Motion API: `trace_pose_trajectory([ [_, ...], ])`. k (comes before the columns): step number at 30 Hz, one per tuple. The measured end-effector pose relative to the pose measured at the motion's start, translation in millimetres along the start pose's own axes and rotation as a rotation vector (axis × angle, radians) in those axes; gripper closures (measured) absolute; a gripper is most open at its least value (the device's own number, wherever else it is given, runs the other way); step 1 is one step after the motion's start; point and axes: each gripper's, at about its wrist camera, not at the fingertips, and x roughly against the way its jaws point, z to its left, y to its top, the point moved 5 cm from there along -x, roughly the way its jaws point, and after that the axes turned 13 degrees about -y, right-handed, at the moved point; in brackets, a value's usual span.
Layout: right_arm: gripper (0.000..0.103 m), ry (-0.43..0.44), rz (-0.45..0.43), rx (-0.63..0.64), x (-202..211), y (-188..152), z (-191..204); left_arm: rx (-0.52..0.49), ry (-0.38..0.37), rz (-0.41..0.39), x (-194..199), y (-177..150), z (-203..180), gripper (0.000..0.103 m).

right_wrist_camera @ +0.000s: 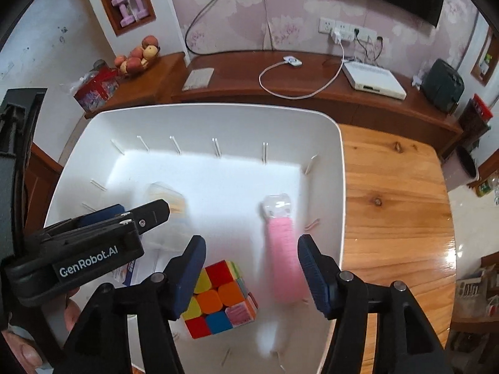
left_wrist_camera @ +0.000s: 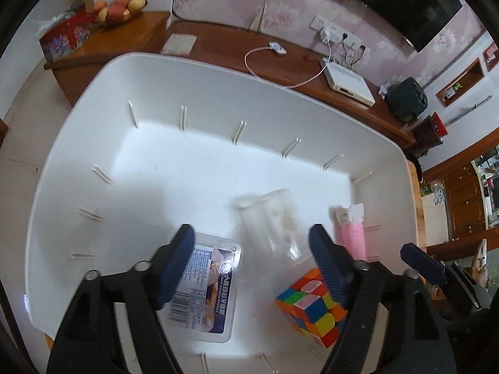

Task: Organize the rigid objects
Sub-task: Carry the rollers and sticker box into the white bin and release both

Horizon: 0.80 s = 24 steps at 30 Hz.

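Left gripper (left_wrist_camera: 251, 265), right gripper (right_wrist_camera: 252, 272): jaws parted, angled down over bin (right_wrist_camera: 341, 187).

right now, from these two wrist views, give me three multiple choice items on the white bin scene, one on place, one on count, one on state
1. Where does the multicoloured puzzle cube sit?
A. on the wooden table
B. inside the white plastic bin
C. on the dark wooden shelf

2. How many objects lie in the bin?
A. two
B. four
C. six

3. How does the right gripper stand over the blurred pink ribbed item?
A. open, pads off it
B. shut on it
C. shut on the cube

Answers:
1. B, the cube rests on the bin floor.
2. B, the cube, the pink item, the clear plastic cup and the flat labelled clear box.
3. A, both pads show gaps beside the pink item, which is motion-blurred.
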Motion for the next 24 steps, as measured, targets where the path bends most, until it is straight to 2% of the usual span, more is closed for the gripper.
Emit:
trace_pose_trajectory([
  [11,0.041,0.010,-0.077,0.026,48,-19,-6,-0.039,0.011,-0.004,43,-14,-17,0.020],
  [24,0.041,0.047,-0.188,0.044,136,-75,-21,-0.128,0.027,-0.046,128,-74,-52,0.020],
])
